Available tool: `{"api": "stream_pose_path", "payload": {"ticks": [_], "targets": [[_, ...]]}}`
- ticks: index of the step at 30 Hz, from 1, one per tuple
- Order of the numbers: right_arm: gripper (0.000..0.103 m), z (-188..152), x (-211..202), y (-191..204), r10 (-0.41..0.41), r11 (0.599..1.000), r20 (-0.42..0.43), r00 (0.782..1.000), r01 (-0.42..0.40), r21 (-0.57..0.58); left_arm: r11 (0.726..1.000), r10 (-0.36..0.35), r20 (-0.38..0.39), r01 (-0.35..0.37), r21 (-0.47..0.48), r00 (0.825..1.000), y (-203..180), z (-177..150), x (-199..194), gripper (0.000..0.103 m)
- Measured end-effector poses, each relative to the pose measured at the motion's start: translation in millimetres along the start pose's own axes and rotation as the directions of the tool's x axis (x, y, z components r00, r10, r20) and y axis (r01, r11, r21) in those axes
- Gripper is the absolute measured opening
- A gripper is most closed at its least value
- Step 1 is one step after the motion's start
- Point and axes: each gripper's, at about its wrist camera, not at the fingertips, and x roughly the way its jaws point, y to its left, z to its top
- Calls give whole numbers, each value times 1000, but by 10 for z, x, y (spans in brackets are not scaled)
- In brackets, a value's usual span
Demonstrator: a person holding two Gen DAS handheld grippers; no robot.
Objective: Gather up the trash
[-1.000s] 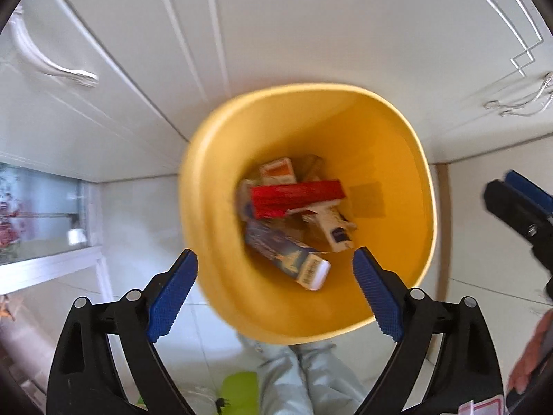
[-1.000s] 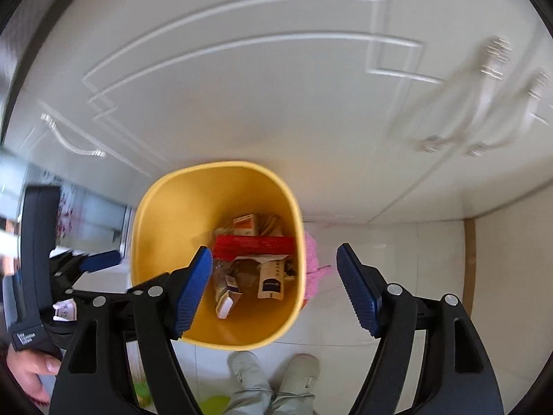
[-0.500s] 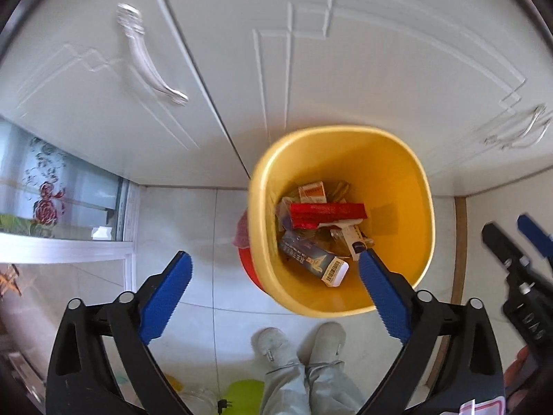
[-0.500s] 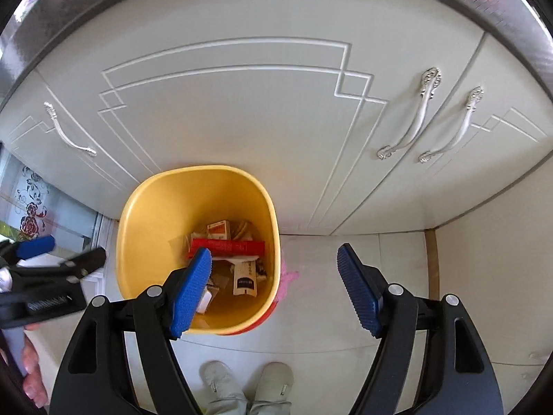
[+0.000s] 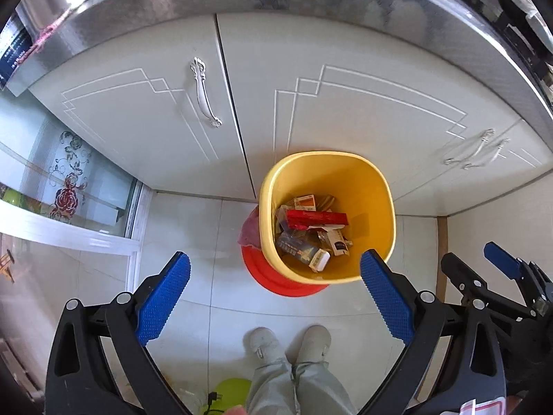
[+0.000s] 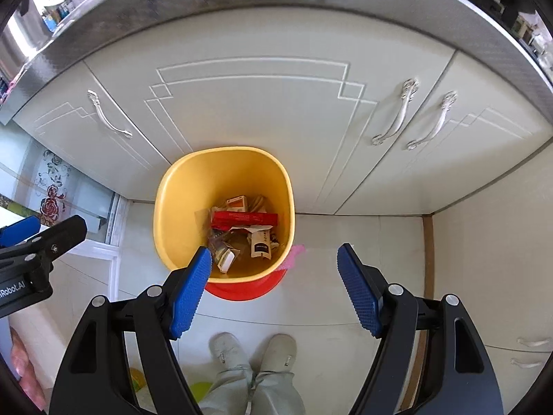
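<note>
white cabinet doors [image 6: 249, 110]; yellow bin [image 6: 172, 193]; "robot.ai" on left gripper [image 6: 20, 242].

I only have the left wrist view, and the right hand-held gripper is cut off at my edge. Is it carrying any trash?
Observer: No. The right hand-held gripper is open, with nothing between its pads.
Operator: Anything showing on the right side of the yellow bin?
Observer: Yes, a pink scrap sticks out beside the yellow bin, just above the red tub under it. I cannot tell whether it touches the floor.
</note>
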Motion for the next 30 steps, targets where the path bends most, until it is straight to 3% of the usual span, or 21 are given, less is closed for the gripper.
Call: {"api": "stream_pose_path", "payload": {"ticks": [6,30], "targets": [[76,-36,-137,4,16,1000,-5,1000,-16,-4,1000,-5,1,5,-6,1000,27,-2,-180,98],[76,4,-275,71,26,1000,0,1000,-26,-7,1000,5,-3,-5,26,1000,-5,17,-297,98]]}}
